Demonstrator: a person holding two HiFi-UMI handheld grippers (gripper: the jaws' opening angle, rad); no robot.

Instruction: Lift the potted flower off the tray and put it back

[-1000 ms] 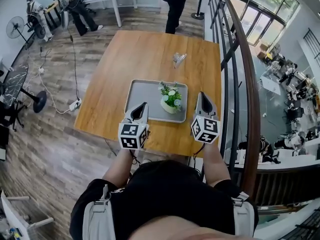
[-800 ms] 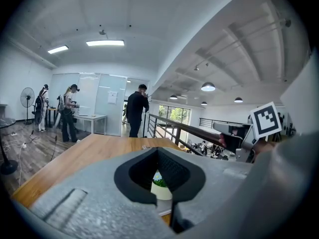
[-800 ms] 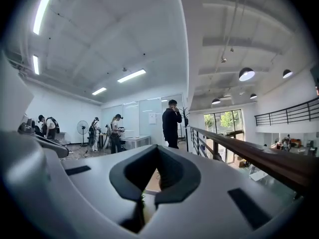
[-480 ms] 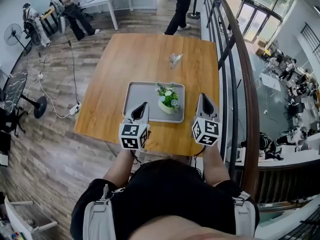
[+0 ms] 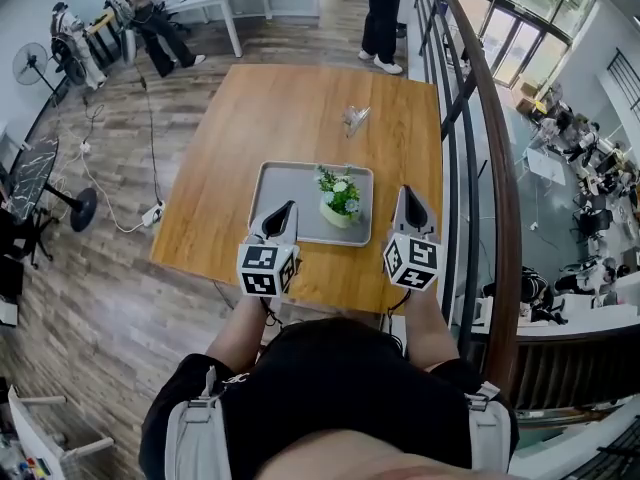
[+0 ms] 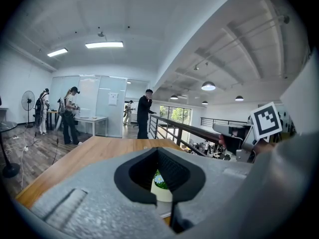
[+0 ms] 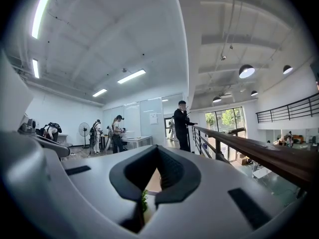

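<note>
The potted flower (image 5: 341,198), white blooms and green leaves in a cream pot, stands upright in the right half of the grey tray (image 5: 290,193) on the wooden table. My left gripper (image 5: 284,211) hovers over the tray's near left edge, jaws shut and empty. My right gripper (image 5: 405,196) hangs just right of the tray, beside the pot, shut and empty too. Neither touches the pot. In the left gripper view the flower (image 6: 160,182) shows through the cut-out behind the left gripper (image 6: 159,151). In the right gripper view a leaf of the flower (image 7: 143,201) peeks below the right gripper (image 7: 158,148).
A small clear crumpled object (image 5: 355,118) lies on the table (image 5: 290,118) beyond the tray. A railing (image 5: 492,168) runs close along the table's right side. A person in black (image 5: 381,13) stands past the far edge. Cables (image 5: 140,208) and a fan (image 5: 30,58) occupy the floor at left.
Both grippers and the pot stay where they were. The person in black beyond the table has stepped to the right.
</note>
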